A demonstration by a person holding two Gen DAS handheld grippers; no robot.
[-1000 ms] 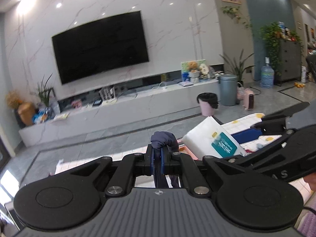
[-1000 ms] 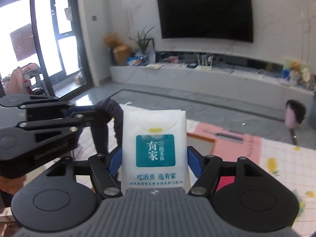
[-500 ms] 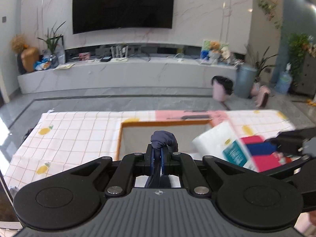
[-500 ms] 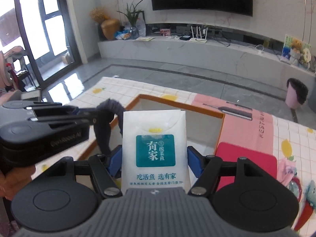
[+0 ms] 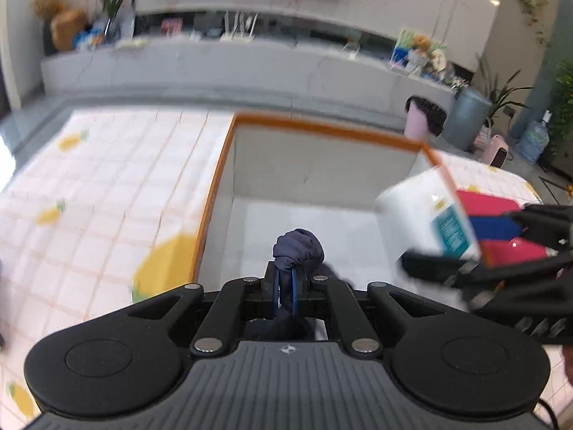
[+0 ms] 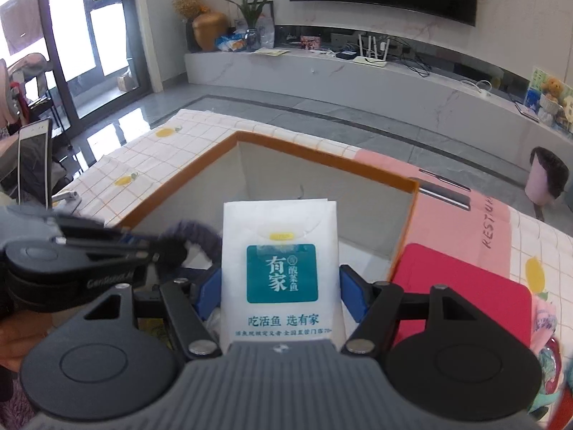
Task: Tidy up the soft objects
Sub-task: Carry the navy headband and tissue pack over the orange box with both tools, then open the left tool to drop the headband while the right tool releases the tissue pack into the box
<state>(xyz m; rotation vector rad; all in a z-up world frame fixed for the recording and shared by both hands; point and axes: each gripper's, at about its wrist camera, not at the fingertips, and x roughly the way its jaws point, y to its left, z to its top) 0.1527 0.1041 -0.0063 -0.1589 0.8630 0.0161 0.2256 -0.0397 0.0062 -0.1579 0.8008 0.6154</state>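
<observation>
My left gripper (image 5: 285,281) is shut on a dark navy cloth (image 5: 298,248), held over the open box with an orange rim (image 5: 322,129). The cloth also shows in the right wrist view (image 6: 195,238), with the left gripper (image 6: 143,242) at the left. My right gripper (image 6: 280,281) is shut on a white tissue pack with a teal label (image 6: 281,268), held above the same box (image 6: 322,165). In the left wrist view the tissue pack (image 5: 422,215) and the right gripper (image 5: 501,247) hang over the box's right side.
The box sits on a table with a white checked lemon-print cloth (image 5: 107,186). A red pad (image 6: 465,286) and a pink mat (image 6: 447,211) lie right of the box. A phone (image 6: 34,165) stands at the left. A TV wall and low console lie beyond.
Both grippers have tilted down and moved forward over the box, each still holding its item. The box's inside now fills the view.
</observation>
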